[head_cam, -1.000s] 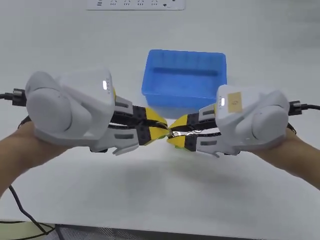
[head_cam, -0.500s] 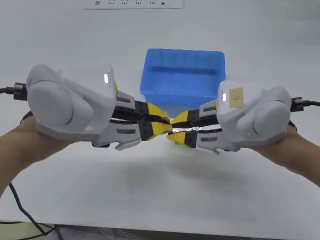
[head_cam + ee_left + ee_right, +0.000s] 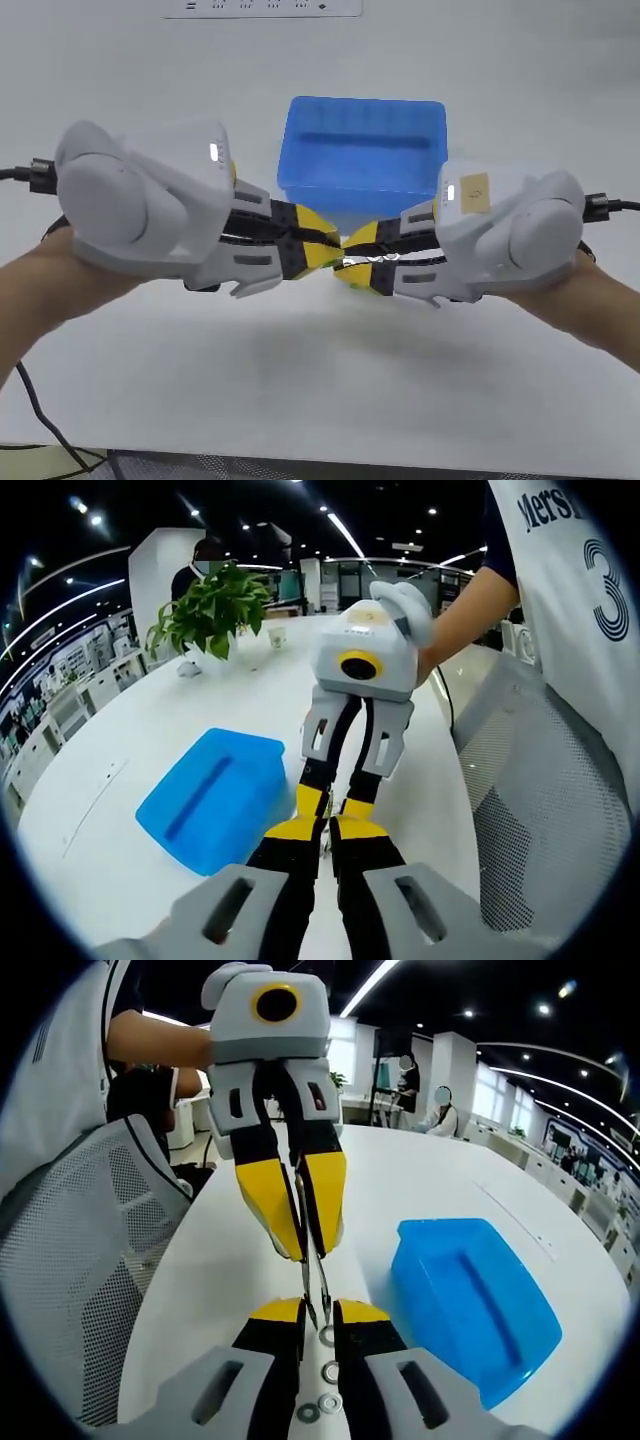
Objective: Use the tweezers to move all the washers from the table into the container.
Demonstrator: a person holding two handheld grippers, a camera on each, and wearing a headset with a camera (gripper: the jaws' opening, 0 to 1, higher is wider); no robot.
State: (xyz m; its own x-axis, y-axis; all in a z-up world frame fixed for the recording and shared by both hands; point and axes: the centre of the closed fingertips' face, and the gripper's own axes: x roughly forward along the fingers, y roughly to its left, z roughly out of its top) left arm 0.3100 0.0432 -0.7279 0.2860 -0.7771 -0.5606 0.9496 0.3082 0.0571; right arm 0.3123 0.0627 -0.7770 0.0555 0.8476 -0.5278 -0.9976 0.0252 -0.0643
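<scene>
The blue container (image 3: 362, 150) stands on the white table just beyond the two grippers, which meet tip to tip. My left gripper (image 3: 325, 250) is shut on silver tweezers (image 3: 312, 1280), clamped between its yellow jaws. The tweezers' tips reach in between the jaws of my right gripper (image 3: 320, 1315), which press narrowly on them. Several small washers (image 3: 327, 1336) lie in a short row on the table under the right gripper's jaws. In the left gripper view, the right gripper (image 3: 330, 802) faces my left gripper (image 3: 328, 830), with the container (image 3: 210, 800) to the left.
A power strip (image 3: 265, 8) lies at the table's far edge. The table's near edge (image 3: 300, 462) runs along the bottom, with a cable (image 3: 30, 400) at left. A mesh chair (image 3: 540, 810) and the person's body sit behind the grippers. A potted plant (image 3: 210, 610) stands far off.
Both grippers have edged slightly up toward the container while staying tip to tip. The hold on the tweezers looks unchanged.
</scene>
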